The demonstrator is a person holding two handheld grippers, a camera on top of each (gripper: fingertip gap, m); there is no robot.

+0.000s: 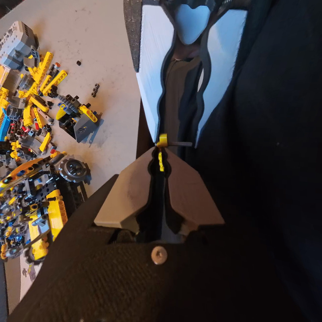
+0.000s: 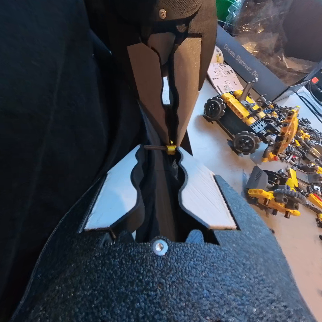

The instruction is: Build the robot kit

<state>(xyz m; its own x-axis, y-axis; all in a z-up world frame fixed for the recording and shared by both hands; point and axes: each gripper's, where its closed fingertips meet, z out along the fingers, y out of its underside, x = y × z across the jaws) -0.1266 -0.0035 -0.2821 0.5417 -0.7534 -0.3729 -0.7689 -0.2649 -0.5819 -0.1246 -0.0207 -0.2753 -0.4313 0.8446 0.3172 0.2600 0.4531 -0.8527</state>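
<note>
At the centre of the left wrist view, the tan-fingered left gripper (image 1: 159, 153) is seen closed upon a small yellow plastic building piece (image 1: 161, 161), which runs down between its pads. A second part of that yellow piece, a short connector (image 1: 163, 139), sits just past the tips, with a thin dark axle rod (image 1: 183, 144) projecting from it towards the right of the frame. Opposite, the white-fingered right gripper (image 1: 175, 144) is shown spread apart, its tips lying at either end of the connector and rod; contact cannot be told.

In the right wrist view the same meeting is found at mid-frame: the right gripper (image 2: 160, 150) stands wide, the yellow connector (image 2: 169, 149) beside its right tip, the axle rod (image 2: 154, 147) reaching towards the left tip. The left gripper (image 2: 172, 142) descends from the top.

Only the right wrist view shows the wheeled yellow-and-black brick vehicle (image 2: 244, 120) whole, at the right of the frame, with a dark grey box (image 2: 247, 69) behind. Only the left wrist view shows the large grey motor block (image 1: 15, 45) at upper left on the pale table (image 1: 104, 52).
</note>
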